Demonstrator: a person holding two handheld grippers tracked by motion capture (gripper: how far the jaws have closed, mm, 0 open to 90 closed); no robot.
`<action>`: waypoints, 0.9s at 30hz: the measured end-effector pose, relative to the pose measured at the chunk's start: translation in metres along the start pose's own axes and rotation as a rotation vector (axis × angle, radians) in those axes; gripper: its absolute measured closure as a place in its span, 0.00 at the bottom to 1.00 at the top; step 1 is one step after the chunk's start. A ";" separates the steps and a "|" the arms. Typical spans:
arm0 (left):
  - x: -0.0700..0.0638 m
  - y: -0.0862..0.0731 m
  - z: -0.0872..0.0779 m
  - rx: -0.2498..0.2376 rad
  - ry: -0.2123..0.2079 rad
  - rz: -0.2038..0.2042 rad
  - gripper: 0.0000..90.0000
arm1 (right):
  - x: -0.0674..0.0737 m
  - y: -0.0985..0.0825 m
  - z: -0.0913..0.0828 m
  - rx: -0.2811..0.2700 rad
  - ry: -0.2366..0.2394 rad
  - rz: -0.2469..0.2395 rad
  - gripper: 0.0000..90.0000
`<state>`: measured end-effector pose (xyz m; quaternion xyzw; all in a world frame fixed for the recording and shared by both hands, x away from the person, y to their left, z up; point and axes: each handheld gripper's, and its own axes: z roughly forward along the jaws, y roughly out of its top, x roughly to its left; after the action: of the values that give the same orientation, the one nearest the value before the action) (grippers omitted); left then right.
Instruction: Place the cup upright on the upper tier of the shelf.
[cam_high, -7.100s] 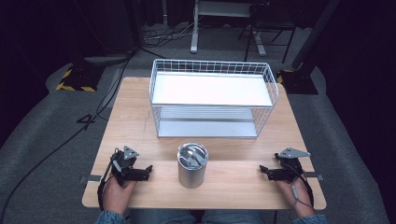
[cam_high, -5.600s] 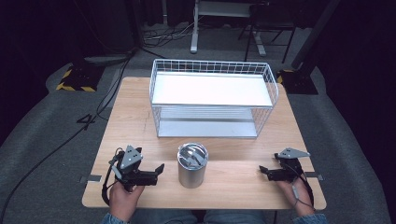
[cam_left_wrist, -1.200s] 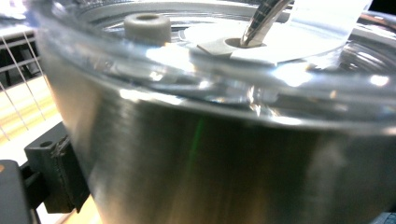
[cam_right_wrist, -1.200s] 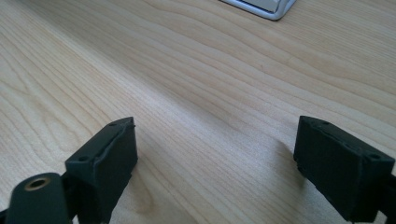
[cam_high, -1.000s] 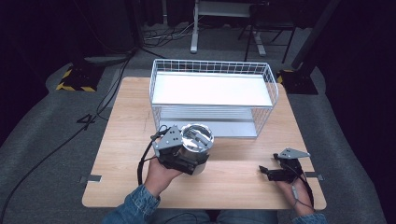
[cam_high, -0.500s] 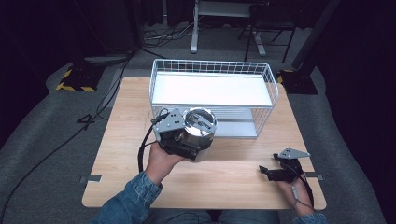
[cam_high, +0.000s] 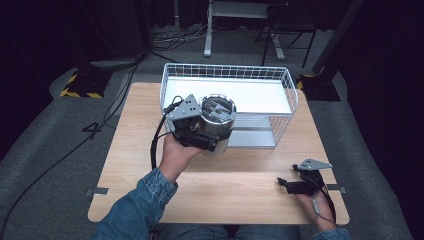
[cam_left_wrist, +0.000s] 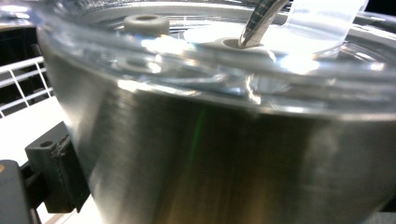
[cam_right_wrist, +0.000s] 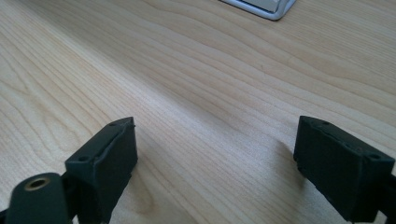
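Carrying in progress, judging by how things stand. Largest first: wooden table (cam_high: 150, 200), bare along its near edge. On its far half, white wire basket (cam_high: 290, 85), two-tiered, with a white upper shelf and a lower shelf beneath. In front of the basket's left part and raised off the table, steel tumbler (cam_high: 217, 122), upright or nearly so, clear lid on top; in the left gripper view, lid seen close, with a metal straw (cam_left_wrist: 259, 18) passing through a hole in it and a small grey plug beside. Left gripper (cam_high: 192, 131) clamped on the tumbler's side, jaws closed against the steel wall, one black pad visible pressed to it at lower left of the left gripper view. Right gripper (cam_high: 295, 185) resting on the table near the right front corner, well apart from tumbler and basket, jaws spread wide with only wood grain between them.

Step in hand, most likely: transport of the tumbler toward the basket. Next move probably calls for more height to clear the wire rim, then forward over the upper shelf, kept level so lid and straw stay put, then a straight descent before release.
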<state>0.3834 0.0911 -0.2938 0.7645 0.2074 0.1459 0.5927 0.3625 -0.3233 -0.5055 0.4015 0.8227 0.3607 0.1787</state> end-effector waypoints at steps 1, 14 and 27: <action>0.001 0.003 0.001 -0.004 -0.002 -0.006 0.03 | 0.000 0.000 0.000 0.000 0.000 0.000 0.15; 0.020 0.035 0.011 -0.021 0.047 -0.004 0.03 | 0.000 0.000 0.000 0.000 0.000 0.000 0.15; 0.043 0.057 0.024 -0.054 0.085 -0.030 0.03 | 0.000 0.000 0.000 0.001 0.000 -0.002 0.15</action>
<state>0.4408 0.0797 -0.2457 0.7382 0.2401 0.1748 0.6057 0.3623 -0.3234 -0.5054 0.4006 0.8233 0.3601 0.1787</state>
